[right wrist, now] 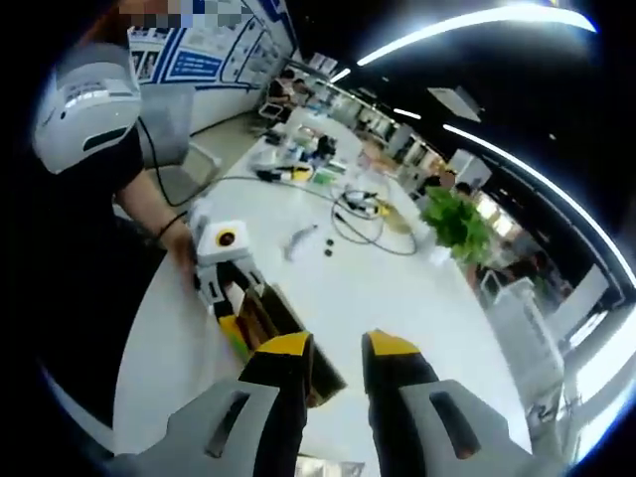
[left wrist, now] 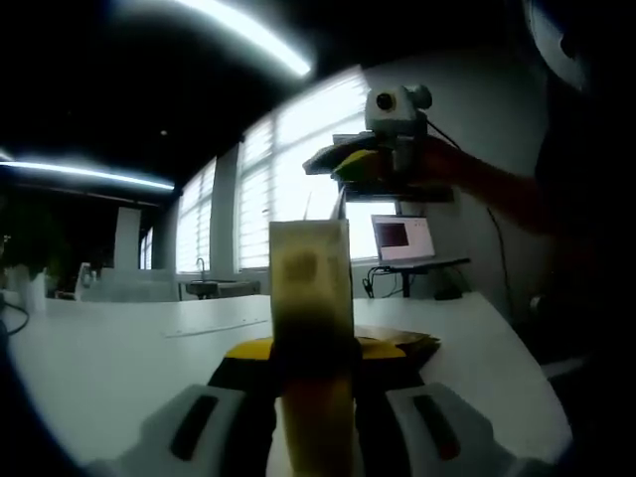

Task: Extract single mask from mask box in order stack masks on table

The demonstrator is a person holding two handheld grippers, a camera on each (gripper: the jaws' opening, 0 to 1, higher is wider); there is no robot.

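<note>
The left gripper (left wrist: 316, 417) clamps the mask box (left wrist: 310, 298) upright over the table (left wrist: 109, 348). The right gripper (right wrist: 336, 378) hangs above the table's near edge, jaws narrowly parted and empty. A dark flat thing under the box may be stacked masks (left wrist: 397, 343). Judged step — between extractions; next, the right gripper must pinch one mask from the box.
</note>
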